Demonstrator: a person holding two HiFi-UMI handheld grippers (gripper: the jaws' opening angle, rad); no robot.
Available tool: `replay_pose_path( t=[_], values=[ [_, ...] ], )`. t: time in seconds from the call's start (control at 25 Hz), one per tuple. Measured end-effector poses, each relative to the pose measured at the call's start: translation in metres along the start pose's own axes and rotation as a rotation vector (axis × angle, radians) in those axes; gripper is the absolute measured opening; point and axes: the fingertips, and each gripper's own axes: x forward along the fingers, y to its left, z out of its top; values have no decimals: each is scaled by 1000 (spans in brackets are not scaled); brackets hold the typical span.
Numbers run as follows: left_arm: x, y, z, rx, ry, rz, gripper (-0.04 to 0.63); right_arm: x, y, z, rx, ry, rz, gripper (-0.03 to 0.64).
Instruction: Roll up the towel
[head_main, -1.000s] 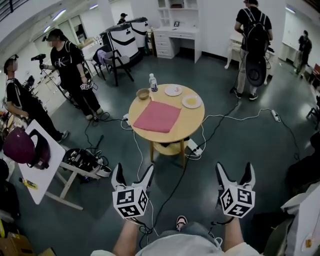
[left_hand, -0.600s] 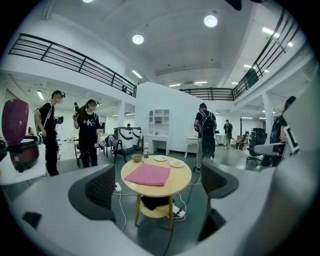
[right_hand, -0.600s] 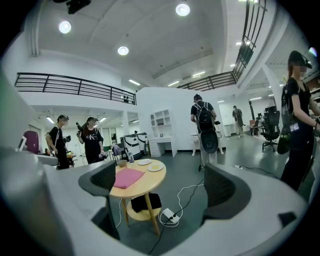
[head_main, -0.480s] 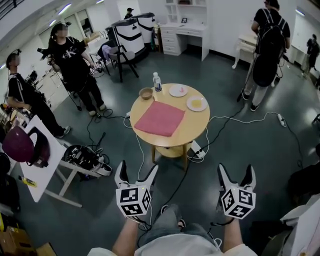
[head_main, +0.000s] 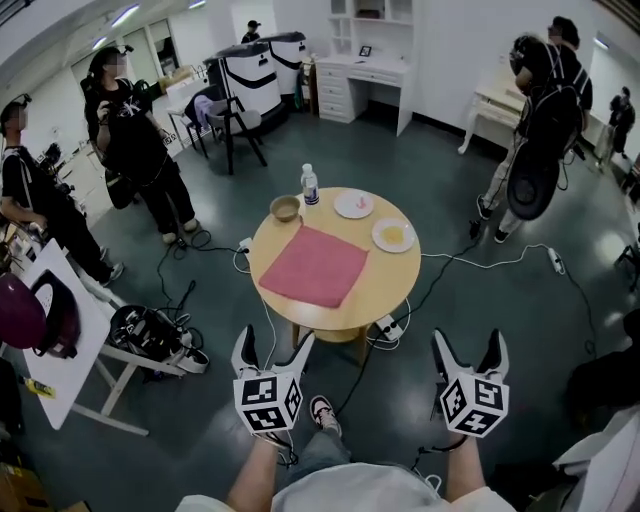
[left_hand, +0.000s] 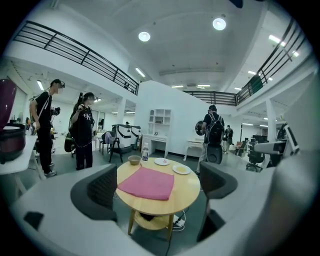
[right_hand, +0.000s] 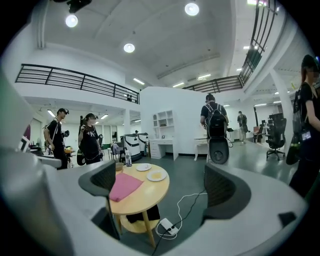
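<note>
Head view: a round light wooden table (head_main: 375, 290) stands on a dark grey floor (head_main: 480, 290), and everything here is placed by that table. The pink square towel (head_main: 314, 266) lies flat and unrolled on the middle of the table, reaching toward its near left edge. At the table's far left edge sits a small tan bowl (head_main: 285, 208), with a clear plastic water bottle (head_main: 309, 185) upright just beside it. 2 white plates sit on the table's far side, apart from the towel: 1 white plate (head_main: 353, 204) near the bottle and another white plate (head_main: 393, 235) toward the right edge.

On the floor under the table's near right edge lies a white power strip (head_main: 384, 327), with a white cable (head_main: 490, 240) running off to the right.

The left gripper (head_main: 272, 345) and the right gripper (head_main: 468, 345) are both held in the air short of the table's near edge, well apart from the towel. In the left gripper view its dark pads (left_hand: 102, 187) stand wide apart with nothing between them but the distant table and towel. In the right gripper view the dark pads (right_hand: 220, 187) are likewise spread and empty, and the table shows beside the left one.

2 people in black (head_main: 130, 140) stand beyond the table's left side. A person with a black backpack (head_main: 540, 120) stands beyond its far right.
</note>
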Motion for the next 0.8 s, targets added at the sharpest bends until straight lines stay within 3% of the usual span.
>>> replay_pose_path(
  t=[0.32,0.8],
  values=[
    [92,47,49,16,-45,-9,523,99,36,31,-10,-32,3,548],
    [207,93,80,39,-38,-47,515,209,58,41,5,-24,-39,543]
  ],
)
